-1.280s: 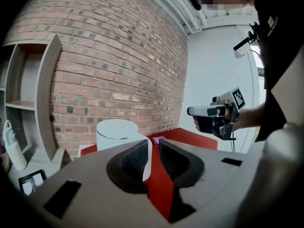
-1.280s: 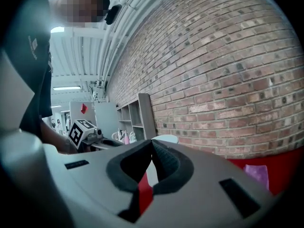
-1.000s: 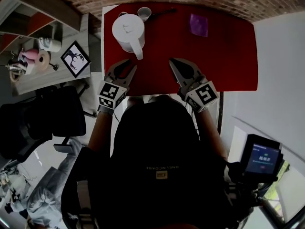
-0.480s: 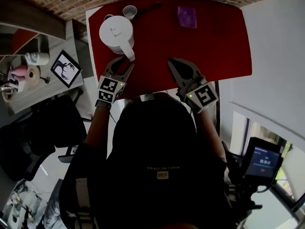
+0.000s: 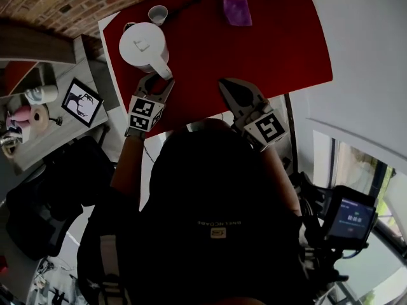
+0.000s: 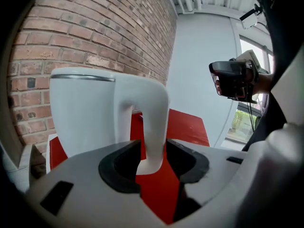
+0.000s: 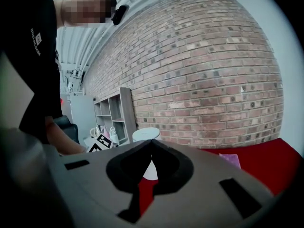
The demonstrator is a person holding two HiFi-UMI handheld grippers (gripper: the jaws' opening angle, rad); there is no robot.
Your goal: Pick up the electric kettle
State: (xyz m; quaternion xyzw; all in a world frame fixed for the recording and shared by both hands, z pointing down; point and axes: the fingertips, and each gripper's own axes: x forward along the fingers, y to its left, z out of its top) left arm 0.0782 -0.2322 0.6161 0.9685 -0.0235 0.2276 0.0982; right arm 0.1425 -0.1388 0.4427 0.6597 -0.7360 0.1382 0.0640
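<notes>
One white kettle [image 5: 143,46] stands upright at the far left corner of the red table [image 5: 273,49], with its handle [image 6: 154,122] turned toward you. Within the last second your left claw [image 5: 159,81] has come forward from short of the handle. Its jaws have just been opening and now stand wide, one on either side of the handle, pads not pressing. Nothing is gripped yet. Your right claw [image 5: 226,86] is closed and empty near the front edge, well apart from the kettle. A small cup [image 5: 158,13] sits just behind the kettle. Judgement: the approach is done, and closing on the handle remains before any lift.
</notes>
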